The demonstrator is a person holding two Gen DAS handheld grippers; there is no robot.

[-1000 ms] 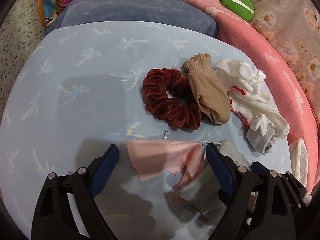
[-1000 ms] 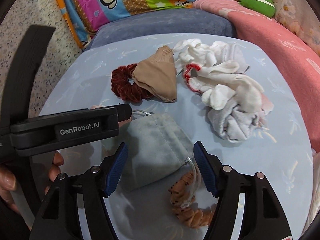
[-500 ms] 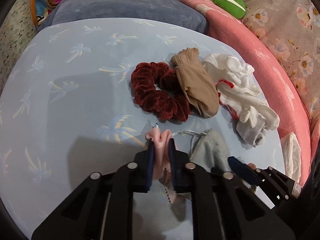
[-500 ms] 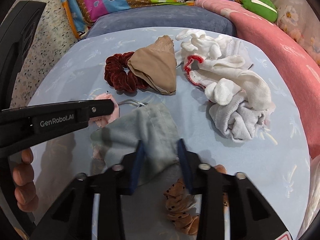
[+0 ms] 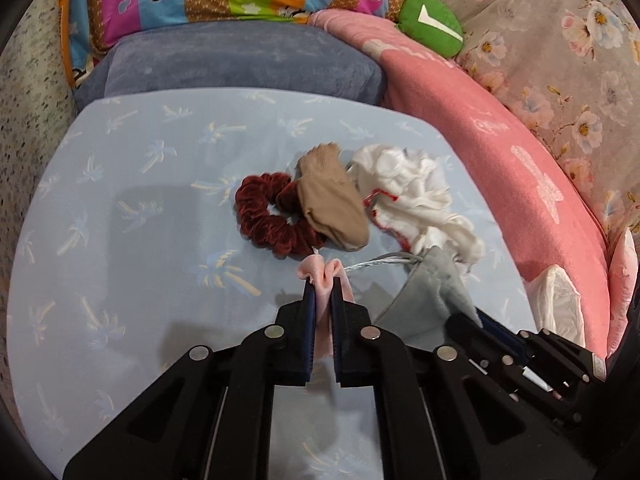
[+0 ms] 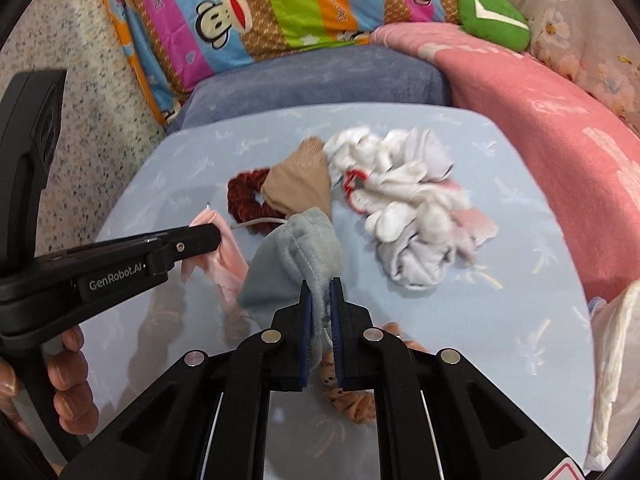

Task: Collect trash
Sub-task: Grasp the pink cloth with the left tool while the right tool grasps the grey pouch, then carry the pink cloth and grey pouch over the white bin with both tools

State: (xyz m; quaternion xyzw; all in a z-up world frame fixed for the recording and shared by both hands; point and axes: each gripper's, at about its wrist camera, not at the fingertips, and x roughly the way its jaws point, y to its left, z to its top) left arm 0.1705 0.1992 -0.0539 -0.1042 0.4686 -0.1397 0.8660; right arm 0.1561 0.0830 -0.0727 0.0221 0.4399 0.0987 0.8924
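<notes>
Above the blue tabletop (image 5: 120, 240), the pink cloth (image 5: 322, 276) hangs pinched in the left gripper (image 5: 323, 300); beside it the right gripper (image 6: 320, 304), whose jaws have just been closing, clamps the grey pouch (image 6: 296, 256). Risk: the pouch cord (image 5: 380, 260) trails toward the red scrunchie (image 5: 264, 220) and may snag it; the thin cloth fold could slip free.
</notes>
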